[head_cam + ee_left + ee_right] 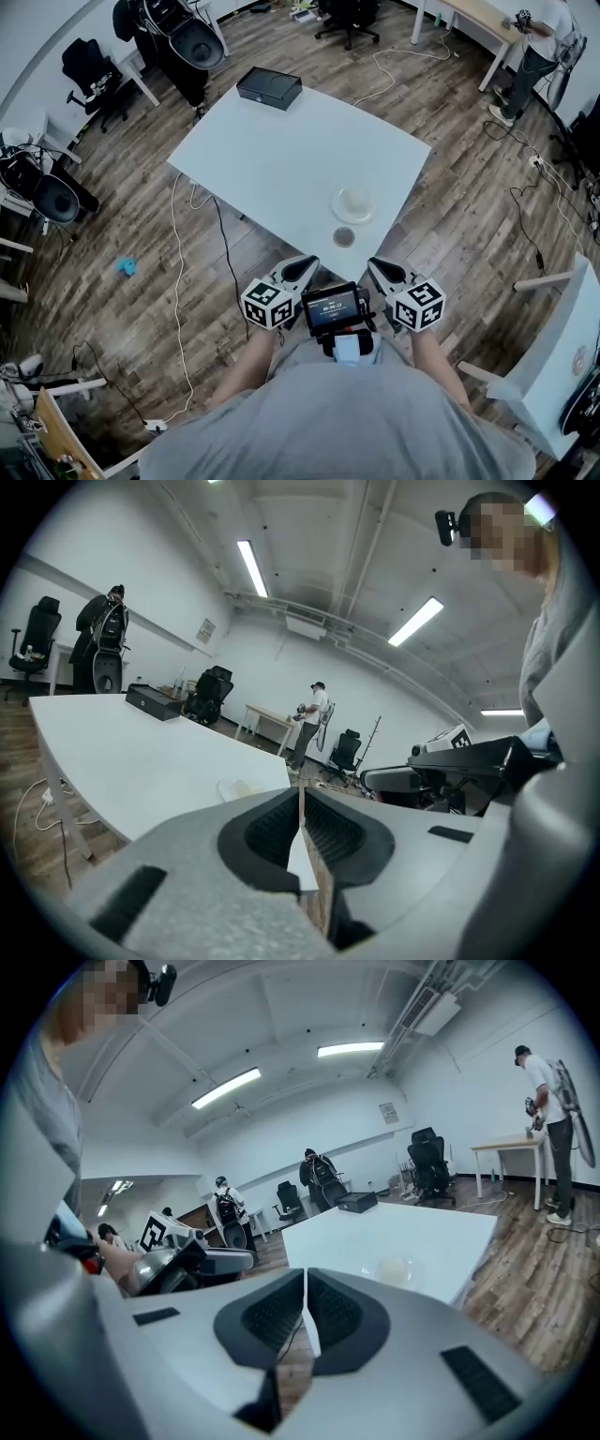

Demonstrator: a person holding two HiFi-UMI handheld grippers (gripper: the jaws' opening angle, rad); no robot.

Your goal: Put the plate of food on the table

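Note:
A pale round plate [353,203] lies on the white table [281,159] near its front right corner, with a small dark round dish [345,236] just in front of it. What the plate holds is too small to tell. My left gripper [308,263] and right gripper [374,266] are held close to the body, just short of the table's near edge, both shut with nothing between the jaws. The plate [237,787] shows low in the left gripper view beyond the shut left gripper [302,803]. It also appears as the plate [398,1269] past the shut right gripper [306,1288].
A black box [269,89] sits at the table's far corner. Cables [178,281] trail over the wooden floor on the left. Office chairs [89,70] and desks ring the room, and a person [534,52] stands at a desk [483,19] at the far right.

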